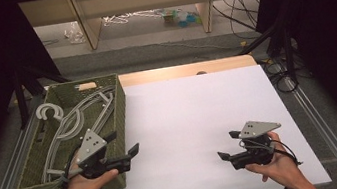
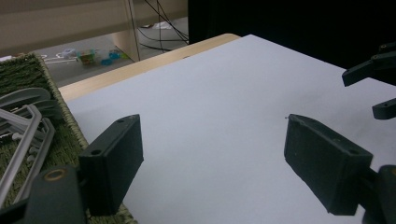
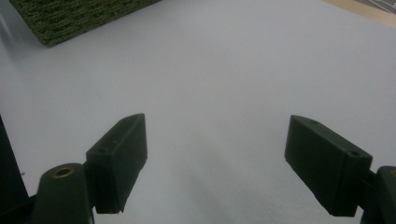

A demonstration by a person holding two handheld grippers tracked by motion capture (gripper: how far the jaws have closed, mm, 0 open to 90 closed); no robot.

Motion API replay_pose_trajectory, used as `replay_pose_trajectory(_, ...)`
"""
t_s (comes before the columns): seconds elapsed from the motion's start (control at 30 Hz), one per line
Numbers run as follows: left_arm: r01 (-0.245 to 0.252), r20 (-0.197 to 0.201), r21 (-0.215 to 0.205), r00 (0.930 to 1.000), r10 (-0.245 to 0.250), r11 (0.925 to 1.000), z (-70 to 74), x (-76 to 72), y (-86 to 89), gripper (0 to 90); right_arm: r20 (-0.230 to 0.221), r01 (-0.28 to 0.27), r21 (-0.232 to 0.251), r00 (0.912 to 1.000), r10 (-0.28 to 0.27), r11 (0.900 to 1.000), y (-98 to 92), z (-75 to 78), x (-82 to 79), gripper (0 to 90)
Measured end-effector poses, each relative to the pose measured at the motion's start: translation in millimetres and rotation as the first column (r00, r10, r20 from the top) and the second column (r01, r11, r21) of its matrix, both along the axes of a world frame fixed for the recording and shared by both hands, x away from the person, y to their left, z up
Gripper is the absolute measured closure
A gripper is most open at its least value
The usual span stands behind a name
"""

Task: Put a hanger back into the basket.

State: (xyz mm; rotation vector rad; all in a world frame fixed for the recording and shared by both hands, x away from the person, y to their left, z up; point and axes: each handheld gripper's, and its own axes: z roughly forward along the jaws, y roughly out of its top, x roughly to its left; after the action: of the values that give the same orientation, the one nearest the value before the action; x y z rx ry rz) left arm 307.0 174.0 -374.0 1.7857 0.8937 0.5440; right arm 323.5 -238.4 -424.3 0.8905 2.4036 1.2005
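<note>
Hangers lie in the basket, both grippers empty.
The left gripper [image 1: 126,154] and right gripper [image 1: 228,145] hold their jaws wide apart with nothing between; the grey hangers [image 1: 77,122] rest inside the woven basket [image 1: 118,102] at the left, probably tidied there.

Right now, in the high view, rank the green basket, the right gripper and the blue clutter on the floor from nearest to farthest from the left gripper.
1. Green basket: directly under and beside the left gripper, at the table's left.
2. Right gripper: across the white sheet, to the right.
3. Blue clutter: on the floor beyond the table's far edge.
</note>
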Motion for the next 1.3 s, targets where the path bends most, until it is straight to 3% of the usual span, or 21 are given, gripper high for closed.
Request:
replay_pose_trajectory(0.2, 0.016, -0.020, -0.028, 0.9997, -0.017, 0.9995, -12.9, -6.9, -9.3, 18.8, -0.005, -0.002, 0.010, 1.0000, 0.002, 1.000, 1.4, 0.9, -1.3, 21.6)
replay_pose_trajectory(0.33, 0.059, -0.002, -0.027, 0.9982, -0.059, 0.9979, -25.5, -15.5, -17.9, 18.6, -0.001, -0.007, 0.008, 1.0000, 0.007, 1.000, 4.4, 0.7, -3.1, 21.6)
replay_pose_trajectory(0.47, 0.062, 0.011, -0.017, 0.9980, -0.062, 0.9980, -37.2, -23.1, -23.5, 18.5, 0.012, -0.002, 0.013, 0.9999, 0.002, 1.000, 7.5, 1.5, -7.6, 21.6)
replay_pose_trajectory(0.53, 0.074, 0.000, -0.029, 0.9972, -0.074, 0.9968, -42.7, -25.9, -24.9, 18.1, 0.010, -0.002, 0.026, 0.9999, 0.001, 1.000, 8.6, 3.0, -11.1, 21.6)
replay_pose_trajectory(0.6, 0.079, 0.010, -0.034, 0.9969, -0.079, 0.9963, -45.5, -28.6, -24.6, 18.1, 0.035, 0.001, 0.042, 0.9994, -0.002, 0.999, 8.8, 4.0, -15.1, 21.6)
replay_pose_trajectory(0.7, 0.086, 0.028, -0.027, 0.9960, -0.085, 0.9960, -50.7, -31.1, -24.0, 18.0, 0.035, 0.010, 0.058, 0.9993, -0.012, 0.998, 8.1, 3.0, -20.6, 21.3)
replay_pose_trajectory(1.13, 0.130, 0.047, -0.009, 0.9904, -0.130, 0.9914, -50.7, -33.9, -17.3, 17.8, 0.031, 0.025, 0.063, 0.9992, -0.027, 0.998, -1.8, -4.1, -39.0, 18.5)
replay_pose_trajectory(1.17, 0.113, 0.033, -0.027, 0.9931, -0.113, 0.9932, -50.5, -35.1, -17.3, 17.8, 0.043, 0.026, 0.061, 0.9987, -0.028, 0.998, -2.7, -4.3, -39.0, 18.5)
replay_pose_trajectory(1.3, 0.116, 0.042, -0.017, 0.9924, -0.115, 0.9931, -50.5, -34.2, -15.1, 17.7, 0.035, 0.027, 0.064, 0.9990, -0.029, 0.998, -3.1, -4.5, -39.7, 18.2)
